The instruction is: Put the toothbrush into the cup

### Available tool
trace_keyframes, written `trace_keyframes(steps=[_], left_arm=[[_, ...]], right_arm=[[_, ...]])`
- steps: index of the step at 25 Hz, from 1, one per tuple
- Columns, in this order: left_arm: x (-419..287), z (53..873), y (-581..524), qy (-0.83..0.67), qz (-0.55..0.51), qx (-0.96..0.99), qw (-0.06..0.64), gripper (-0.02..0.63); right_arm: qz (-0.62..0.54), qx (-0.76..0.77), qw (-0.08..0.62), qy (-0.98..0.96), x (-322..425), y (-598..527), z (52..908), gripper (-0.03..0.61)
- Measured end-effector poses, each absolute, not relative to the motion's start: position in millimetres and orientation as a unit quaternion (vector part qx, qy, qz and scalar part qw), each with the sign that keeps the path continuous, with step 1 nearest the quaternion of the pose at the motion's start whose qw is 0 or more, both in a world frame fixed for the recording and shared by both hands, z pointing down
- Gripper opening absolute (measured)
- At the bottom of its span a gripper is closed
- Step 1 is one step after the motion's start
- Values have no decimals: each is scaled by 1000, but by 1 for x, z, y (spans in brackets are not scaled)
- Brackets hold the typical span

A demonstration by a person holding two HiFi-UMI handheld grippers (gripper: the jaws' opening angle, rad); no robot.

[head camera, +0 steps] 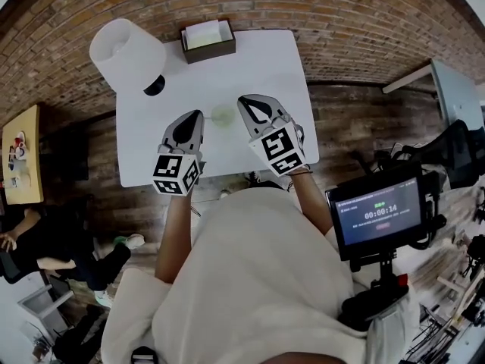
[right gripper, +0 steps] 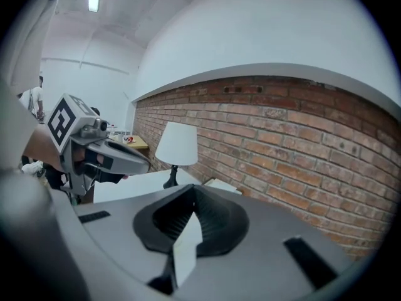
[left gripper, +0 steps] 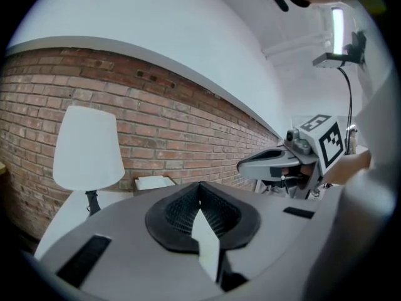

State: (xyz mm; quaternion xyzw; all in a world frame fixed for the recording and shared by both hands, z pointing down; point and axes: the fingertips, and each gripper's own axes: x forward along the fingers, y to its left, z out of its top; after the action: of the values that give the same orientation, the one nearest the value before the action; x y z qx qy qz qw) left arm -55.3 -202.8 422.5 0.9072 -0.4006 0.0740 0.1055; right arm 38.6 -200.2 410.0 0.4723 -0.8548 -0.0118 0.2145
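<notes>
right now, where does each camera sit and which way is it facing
Head view: on the person's head, facing steeply down at the white table; shows the torso, both forearms, the left gripper and the right gripper.
Left gripper view: on the left gripper, looking along its shut jaws toward the brick wall; the right gripper shows at right.
Right gripper view: on the right gripper, facing the same wall over its shut jaws; the left gripper shows at left.
Shared: all three catch the lamp.
</notes>
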Motion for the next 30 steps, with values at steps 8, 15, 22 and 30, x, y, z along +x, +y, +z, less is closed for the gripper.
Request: trace_keyframes(steps=[8, 15, 22, 30], left_arm=[[-57, 375, -220, -412, 56, 908, 42, 6], [-55, 333, -222, -414, 40, 909, -5, 6], [-47, 304, -218, -408, 44, 910, -56, 6], [-35, 261, -211, -404, 49, 904, -131, 6]], right_arm=[[-37, 491, 169, -854, 44, -208, 352, 5], [-30, 490, 123, -863, 46, -206, 312, 5], [-49, 494, 125, -859, 47, -203, 289, 5], [-61, 487, 108, -865, 48, -198, 261, 5]])
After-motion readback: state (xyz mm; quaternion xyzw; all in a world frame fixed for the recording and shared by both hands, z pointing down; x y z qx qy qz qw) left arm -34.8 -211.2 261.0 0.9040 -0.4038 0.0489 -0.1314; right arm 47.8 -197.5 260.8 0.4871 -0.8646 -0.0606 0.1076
